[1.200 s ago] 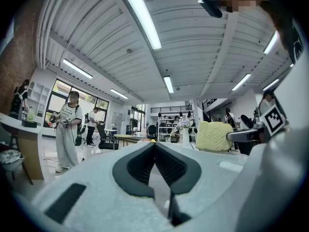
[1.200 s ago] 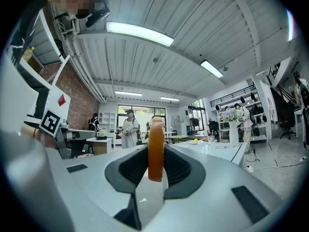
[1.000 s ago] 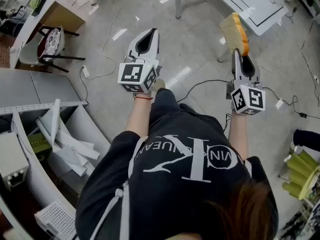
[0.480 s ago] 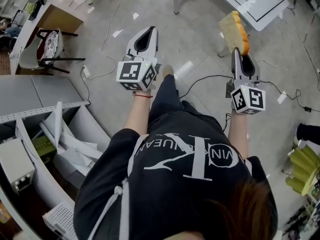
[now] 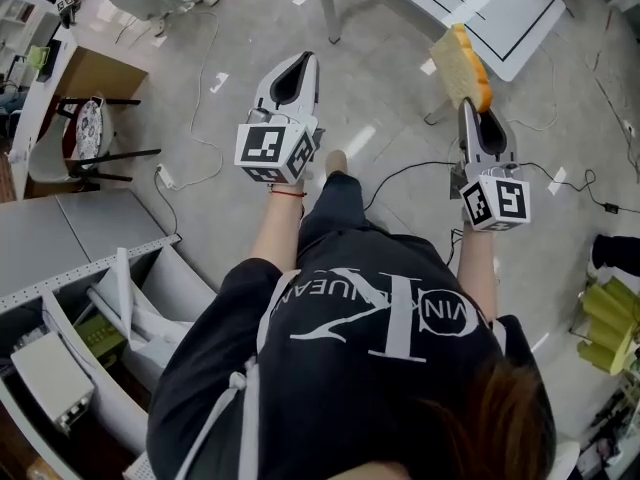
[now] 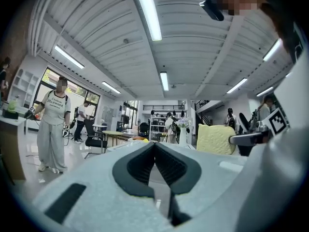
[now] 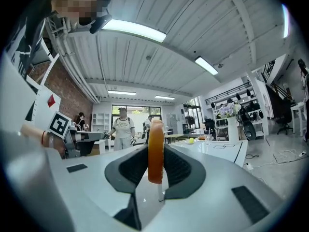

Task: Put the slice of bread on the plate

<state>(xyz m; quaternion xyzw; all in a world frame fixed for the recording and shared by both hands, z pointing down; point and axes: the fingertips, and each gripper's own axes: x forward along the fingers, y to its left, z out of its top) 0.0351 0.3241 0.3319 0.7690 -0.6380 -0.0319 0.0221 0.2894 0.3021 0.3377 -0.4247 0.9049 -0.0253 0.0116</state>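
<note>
Gripping bread: the slice of bread [image 5: 462, 63] stood on edge at the upper right of the head view, its lower part pinched between the jaws of the right gripper [image 5: 470, 106].
Handling: it was probably light, soft and easily crushed or torn; a gentle pinch near one edge, past the orange crust, seemed the safest hold.
Left gripper [image 5: 302, 60]: upper centre, jaws pressed together on nothing.
Surroundings: the bread hung over grey floor [image 5: 390, 98], beside a white table [image 5: 500, 8] at top right; no plate could be made out.

lab workshop: white worktables [image 5: 470, 8], floor cables [image 5: 420, 162]
</note>
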